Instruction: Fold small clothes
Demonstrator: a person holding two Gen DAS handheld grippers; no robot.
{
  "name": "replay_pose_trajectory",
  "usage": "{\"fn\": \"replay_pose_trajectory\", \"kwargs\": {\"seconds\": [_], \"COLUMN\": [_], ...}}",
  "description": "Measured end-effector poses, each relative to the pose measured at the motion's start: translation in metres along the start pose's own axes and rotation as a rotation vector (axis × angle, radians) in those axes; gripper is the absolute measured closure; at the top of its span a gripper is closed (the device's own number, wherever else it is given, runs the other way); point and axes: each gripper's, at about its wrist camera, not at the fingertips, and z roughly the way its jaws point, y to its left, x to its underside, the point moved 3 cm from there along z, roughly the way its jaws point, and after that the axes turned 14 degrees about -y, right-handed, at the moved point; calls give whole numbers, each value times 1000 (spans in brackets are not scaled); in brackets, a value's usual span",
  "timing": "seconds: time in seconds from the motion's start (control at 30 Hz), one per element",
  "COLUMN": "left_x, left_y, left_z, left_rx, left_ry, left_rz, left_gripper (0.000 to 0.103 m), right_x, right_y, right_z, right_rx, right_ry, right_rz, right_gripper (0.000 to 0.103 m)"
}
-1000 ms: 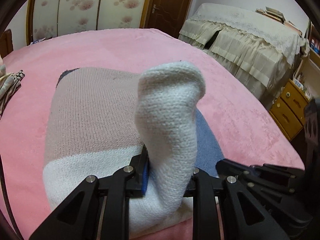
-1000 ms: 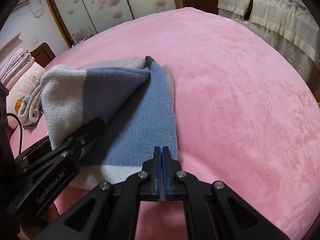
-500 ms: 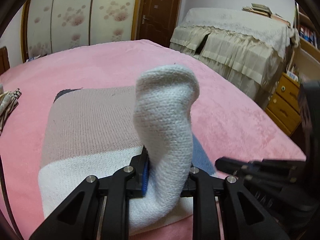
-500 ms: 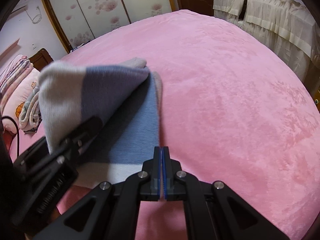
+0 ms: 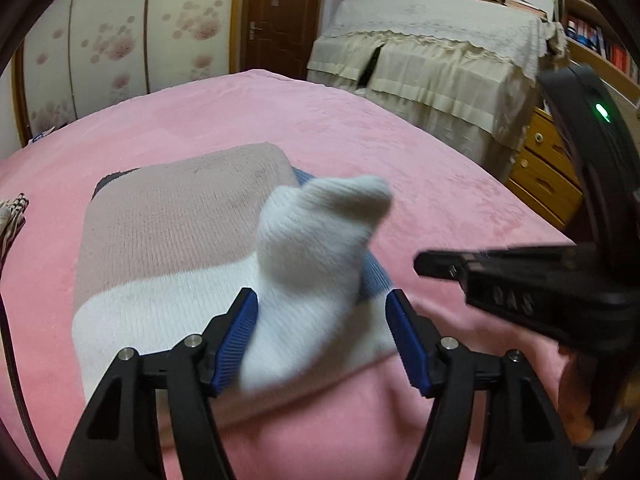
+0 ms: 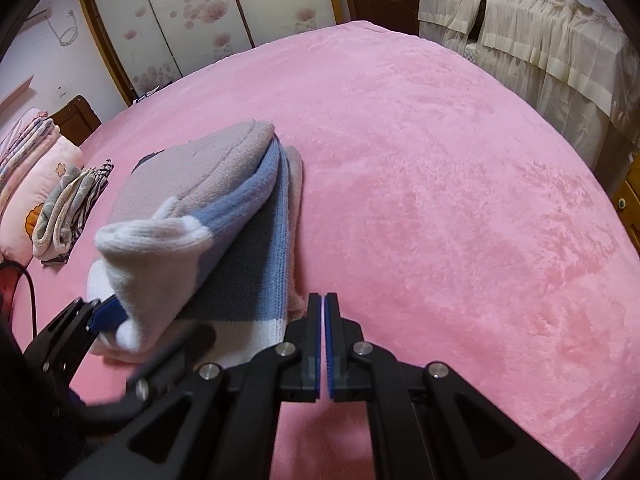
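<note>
A small knitted sweater (image 5: 176, 232) with mauve, white and blue bands lies folded on the pink bed (image 5: 360, 140). My left gripper (image 5: 320, 312) is open, its blue pads either side of a raised white fold (image 5: 316, 248) that slumps between them. The sweater also shows in the right wrist view (image 6: 208, 200), left of my right gripper (image 6: 323, 316), which is shut and empty just off the sweater's near right corner. The right gripper appears blurred at the right of the left wrist view (image 5: 520, 280).
A stack of folded clothes (image 6: 68, 208) and a pink pillow (image 6: 28, 184) lie at the bed's left side. A covered table (image 5: 432, 56) and a wooden drawer unit (image 5: 548, 176) stand beyond the right edge. Wardrobe doors (image 6: 192, 12) are behind.
My left gripper has opened and let go of the white fold, which has dropped and leaned right. The upper layer has come down onto the sweater. The right gripper stays shut.
</note>
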Motion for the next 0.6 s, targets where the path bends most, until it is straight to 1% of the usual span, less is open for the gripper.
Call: {"fn": "replay_pose_trajectory", "kwargs": {"seconds": [0.07,0.2,0.3,0.33,0.4,0.47,0.53,0.6], "left_x": [0,-2,-4,-3,1,7,16,16], "left_y": [3,27,58,70,97,122,143,153], "left_z": [-10,-38,-59,-65,-75,-81,-86,-83], "left_rx": [14,38,-2,-22,-85,-153,-205,-226], "left_ry": [16,20,19,18,24,42,53,62], "left_rz": [-29,-149,-242,-277,-345,-398,-450,-489], "left_gripper": [37,37,35,35,33,33,33,33], "right_x": [-2,-9,-19,-23,-31,-38,-45,-50], "right_y": [2,10,20,24,33,44,55,64], "right_z": [-4,-13,-22,-26,-32,-38,-41,-42], "right_rx": [-4,-24,-65,-81,-104,-120,-124,-133], "right_ry": [-1,-11,-23,-27,-38,-55,-70,-76], "right_rz": [-7,-21,-27,-30,-42,-68,-101,-118], "right_gripper": [101,101,101,98,90,73,67,64]}}
